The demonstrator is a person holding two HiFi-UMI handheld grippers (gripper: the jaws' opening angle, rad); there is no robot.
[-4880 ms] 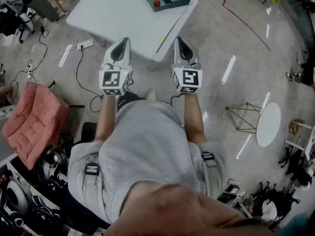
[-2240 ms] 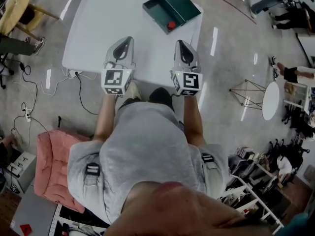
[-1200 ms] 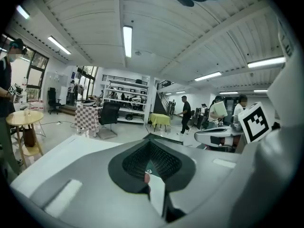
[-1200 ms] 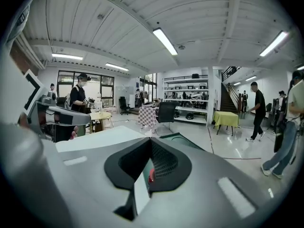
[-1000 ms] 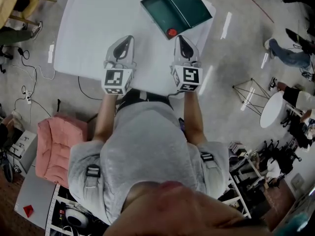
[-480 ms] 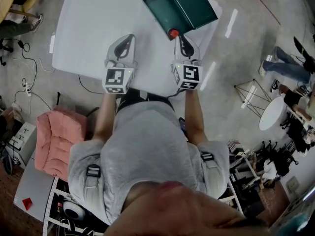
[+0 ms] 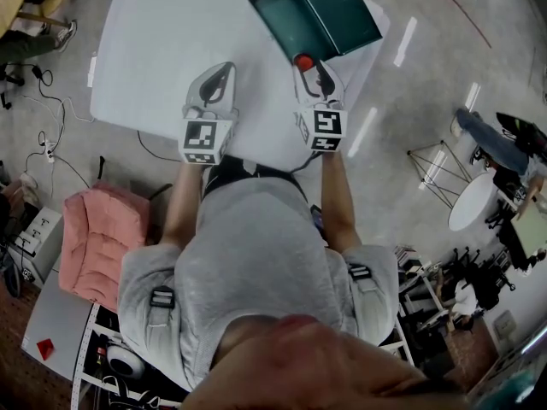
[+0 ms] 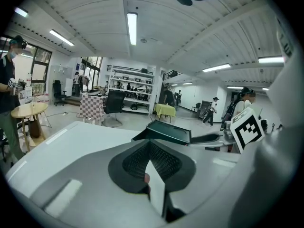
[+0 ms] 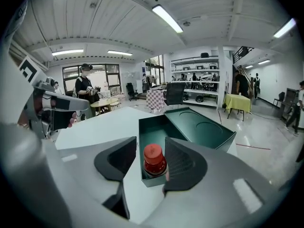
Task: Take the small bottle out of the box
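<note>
As a person in a grey shirt (image 7: 248,254) stands at a white table (image 7: 154,49), the head view shows the right gripper (image 7: 314,71) at the near corner of the open green box (image 7: 286,26). The small bottle (image 7: 302,61), red-capped, stands upright in that corner. The box's lid (image 7: 338,2) lies folded back beside the tray. The left gripper (image 7: 220,77) hovers over bare tabletop, well apart from the box.

From the left gripper view, the left gripper (image 8: 151,148) has its two ribbed pads pressed together with nothing between them. The table (image 8: 71,137) stretches beyond, and the box (image 8: 166,133) sits ahead to the right.

From the right gripper view, the right gripper (image 9: 149,151) has its jaws spread. The small bottle (image 9: 155,159) stands between them inside the box (image 9: 141,141), close to the right-hand pad. Neither pad is seen pressing on it. The lid (image 9: 204,127) lies open behind, on the table (image 9: 95,127).
</note>
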